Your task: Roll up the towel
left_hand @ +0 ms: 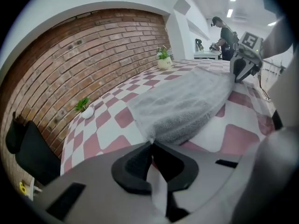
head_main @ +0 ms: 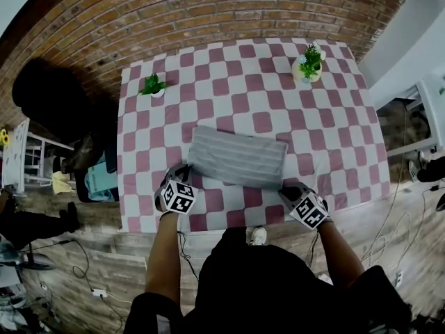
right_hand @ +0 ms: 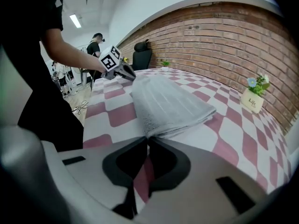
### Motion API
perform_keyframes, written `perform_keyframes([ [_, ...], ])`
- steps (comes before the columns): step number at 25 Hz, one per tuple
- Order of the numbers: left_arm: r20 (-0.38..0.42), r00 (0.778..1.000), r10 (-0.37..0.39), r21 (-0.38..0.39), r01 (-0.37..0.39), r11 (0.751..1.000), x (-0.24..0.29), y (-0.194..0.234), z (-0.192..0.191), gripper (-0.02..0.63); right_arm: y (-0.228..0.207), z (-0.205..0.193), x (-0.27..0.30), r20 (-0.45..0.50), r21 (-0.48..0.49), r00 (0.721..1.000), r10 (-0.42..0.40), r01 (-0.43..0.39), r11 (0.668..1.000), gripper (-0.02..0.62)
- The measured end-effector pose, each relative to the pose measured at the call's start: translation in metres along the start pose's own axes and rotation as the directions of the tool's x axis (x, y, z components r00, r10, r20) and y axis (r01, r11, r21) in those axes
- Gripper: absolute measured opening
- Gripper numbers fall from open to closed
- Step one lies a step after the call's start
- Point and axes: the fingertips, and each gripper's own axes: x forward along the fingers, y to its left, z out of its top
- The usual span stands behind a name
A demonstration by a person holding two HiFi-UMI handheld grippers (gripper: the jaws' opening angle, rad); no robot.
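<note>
Towel (head_main: 238,157) corners are pinched in fully closed jaws: the left gripper (head_main: 185,172) holds its 8 o'clock corner, the right gripper (head_main: 285,191) its 4 o'clock corner. The grey folded cloth lies near the front of the checked table (head_main: 334,117). Well apart from it stand a small green plant (head_main: 154,85) at 11 o'clock and a flower pot (head_main: 309,66) at 1 o'clock. A brick wall (head_main: 208,12) stands beyond.

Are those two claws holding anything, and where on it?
Yes: the grey towel. The left gripper pinches its near left corner, the right gripper its near right corner.
</note>
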Motion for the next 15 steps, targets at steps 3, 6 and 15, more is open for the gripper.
perform_keyframes([
  [3, 0.000, 1.000, 0.012, 0.064, -0.012, 0.998, 0.017, 0.022, 0.013, 0.014, 0.017, 0.010, 0.006, -0.014, -0.024, 1.000, 0.023, -0.023, 0.999, 0.015],
  [6, -0.004, 1.000, 0.029, 0.118, -0.029, 0.993, 0.031, 0.045, 0.023, 0.014, 0.042, 0.026, 0.016, 0.007, 0.007, 0.996, 0.089, -0.089, 0.996, 0.015],
  [15, -0.039, 0.996, 0.077, 0.262, -0.064, 0.963, 0.070, 0.114, 0.037, 0.034, 0.128, 0.090, 0.051, 0.065, -0.156, 0.932, 0.357, -0.344, 0.926, 0.017],
])
